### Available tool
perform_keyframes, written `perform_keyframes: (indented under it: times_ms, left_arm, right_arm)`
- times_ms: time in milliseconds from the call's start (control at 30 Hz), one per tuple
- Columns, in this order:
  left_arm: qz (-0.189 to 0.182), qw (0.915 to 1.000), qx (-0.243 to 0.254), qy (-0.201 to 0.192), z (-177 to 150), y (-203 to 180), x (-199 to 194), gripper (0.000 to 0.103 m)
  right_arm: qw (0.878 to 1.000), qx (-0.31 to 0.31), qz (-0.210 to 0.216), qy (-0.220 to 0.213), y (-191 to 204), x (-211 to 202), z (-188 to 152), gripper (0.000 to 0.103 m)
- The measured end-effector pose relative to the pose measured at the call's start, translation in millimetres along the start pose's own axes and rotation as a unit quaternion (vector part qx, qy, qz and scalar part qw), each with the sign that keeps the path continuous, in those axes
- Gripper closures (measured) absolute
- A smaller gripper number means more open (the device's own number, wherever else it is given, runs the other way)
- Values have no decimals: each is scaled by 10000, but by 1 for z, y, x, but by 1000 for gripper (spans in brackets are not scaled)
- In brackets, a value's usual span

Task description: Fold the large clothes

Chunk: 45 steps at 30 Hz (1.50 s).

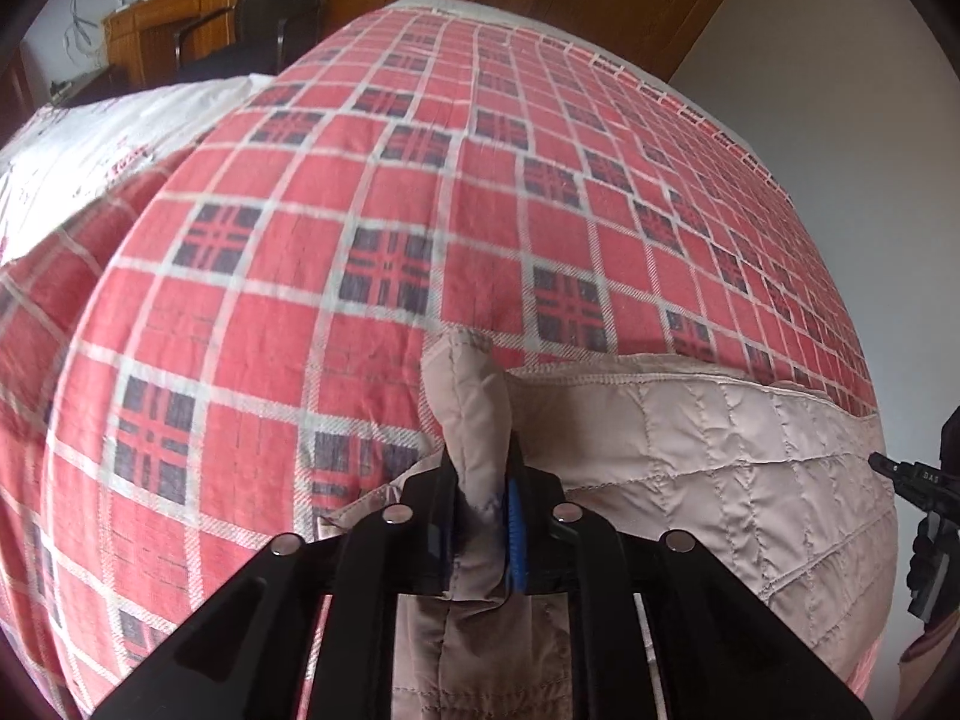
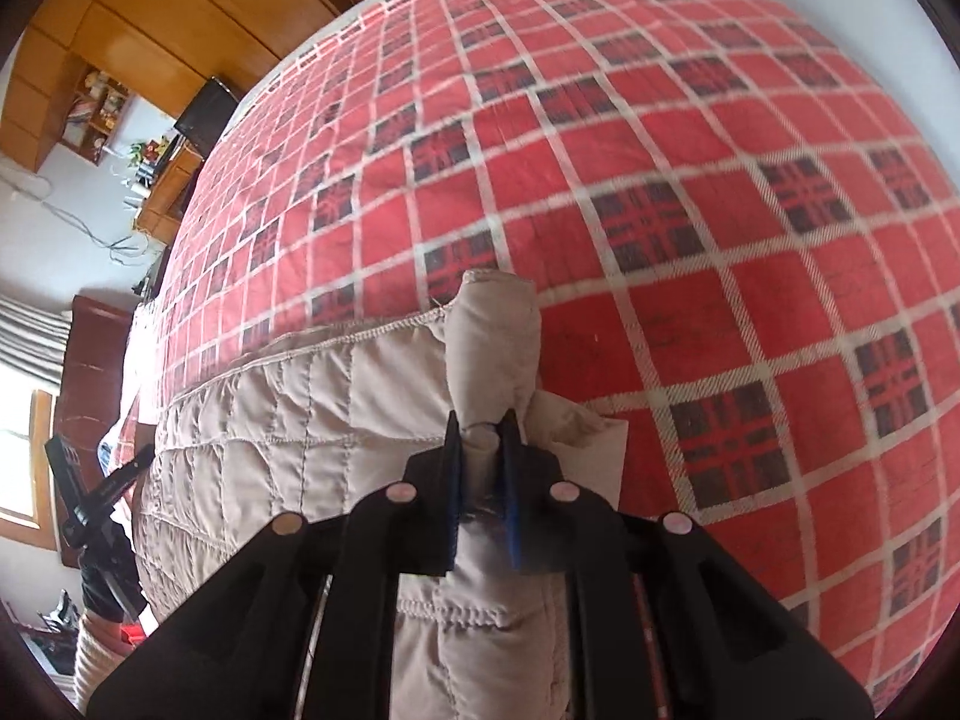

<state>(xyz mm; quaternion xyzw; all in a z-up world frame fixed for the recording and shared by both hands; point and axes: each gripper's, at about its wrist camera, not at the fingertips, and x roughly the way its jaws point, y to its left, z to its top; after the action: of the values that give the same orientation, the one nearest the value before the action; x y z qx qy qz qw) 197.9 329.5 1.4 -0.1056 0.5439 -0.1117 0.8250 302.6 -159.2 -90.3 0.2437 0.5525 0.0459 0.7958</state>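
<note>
A beige quilted garment (image 1: 720,468) lies stretched between my two grippers over the red plaid bed. My left gripper (image 1: 483,462) is shut on a bunched corner of it, which pokes up past the fingertips. In the right wrist view the same quilted garment (image 2: 288,432) spreads to the left, and my right gripper (image 2: 482,426) is shut on its other bunched corner. The right gripper (image 1: 918,480) shows at the right edge of the left wrist view. The left gripper (image 2: 96,492) appears at the left edge of the right wrist view.
The red plaid bedspread (image 1: 372,192) covers the bed ahead of both grippers. A white printed cloth (image 1: 90,144) lies at the bed's far left. Beyond stand a black chair (image 1: 264,18), a wooden desk (image 1: 162,24) and wooden wardrobes (image 2: 168,30). A window (image 2: 24,456) is at the left.
</note>
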Motion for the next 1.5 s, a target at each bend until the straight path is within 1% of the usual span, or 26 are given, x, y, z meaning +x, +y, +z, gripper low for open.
perform_keyframes:
  times_ms: [33, 100, 133, 167, 200, 300, 367, 433, 467, 533, 600, 700, 733, 800, 833, 867, 933, 967, 1000, 1033, 1133, 1200, 1267, 1333, 1433, 1500]
  left_arm:
    - [-40, 9999, -89, 28, 1, 2, -3, 84]
    - [-255, 9992, -299, 42, 1, 7, -13, 81]
    - [-396, 9984, -407, 33, 1, 10, -20, 77]
    - [-552, 9972, -506, 10, -1, 13, -29, 70]
    - [-684, 9960, -579, -33, -4, 16, -38, 69]
    - [-965, 9930, -668, -120, -19, 21, -67, 65]
    - [-1085, 9918, -664, -135, -35, 22, -84, 62]
    - [-1080, 9926, -537, -119, -56, 20, -98, 56]
    - [-1051, 9933, -477, -80, -67, 17, -103, 56]
    - [-1075, 9932, -439, 24, -91, 16, -110, 54]
    - [-1107, 9923, -538, 108, -113, 18, -114, 49]
    - [-1273, 9889, -731, 215, -145, 17, -115, 49]
    - [-1225, 9897, -718, 178, -151, 15, -116, 49]
    - [-1101, 9916, -665, 126, -158, 11, -116, 49]
    - [-1030, 9924, -671, 100, -160, 9, -116, 51]
    - [-937, 9930, -713, 96, -161, 9, -115, 55]
    - [-813, 9933, -815, 114, -160, 10, -113, 86]
    - [-856, 9923, -884, 117, -159, 11, -113, 94]
    - [-930, 9911, -945, 97, -158, 12, -116, 97]
    - [-987, 9905, -950, 71, -157, 13, -120, 98]
    - [-1163, 9893, -879, -1, -158, 13, -134, 99]
    - [-1175, 9894, -849, 32, -160, 17, -133, 99]
    - [-1144, 9889, -926, 180, -165, 24, -122, 99]
    - [-1103, 9887, -966, 327, -171, 29, -108, 99]
    - [-1023, 9902, -883, 364, -178, 31, -95, 98]
    - [-1011, 9903, -877, 371, -179, 30, -94, 98]
  right_arm:
    - [10000, 1, 11, 5, -1, 0, 1, 87]
    - [9999, 14, 96, -77, -2, -9, 0, 85]
    - [9998, 14, 137, -116, -3, -14, 1, 78]
    - [9997, -4, 153, -188, -3, -24, -2, 73]
    - [9996, -25, 143, -231, -2, -31, -3, 69]
    - [9992, -200, 186, -303, -2, -56, -18, 68]
    - [9988, -283, 281, -298, -3, -68, -33, 63]
    - [9982, -383, 402, -240, -4, -79, -53, 57]
    - [9980, -446, 415, -194, -3, -83, -63, 55]
    - [9972, -588, 445, -94, -3, -89, -87, 45]
    - [9966, -677, 475, 63, -4, -90, -112, 42]
    - [9963, -714, 421, 244, -7, -87, -139, 42]
    - [9962, -710, 419, 284, -7, -85, -145, 42]
    - [9956, -721, 444, 396, -6, -78, -156, 46]
    - [9955, -732, 416, 439, -5, -74, -159, 53]
    - [9955, -746, 368, 450, -6, -73, -161, 56]
    - [9958, -749, 258, 456, -6, -71, -160, 74]
    - [9961, -696, 308, 440, -8, -72, -158, 79]
    - [9963, -645, 393, 410, -10, -77, -157, 85]
    - [9961, -643, 467, 387, -10, -82, -157, 88]
    - [9949, -755, 618, 254, -8, -101, -158, 90]
    - [9948, -779, 603, 254, -7, -106, -160, 90]
    - [9950, -802, 488, 344, -8, -99, -158, 90]
    - [9954, -675, 453, 498, -13, -84, -160, 90]
    - [9956, -505, 452, 653, -25, -64, -162, 90]
    - [9956, -448, 483, 668, -28, -59, -162, 90]
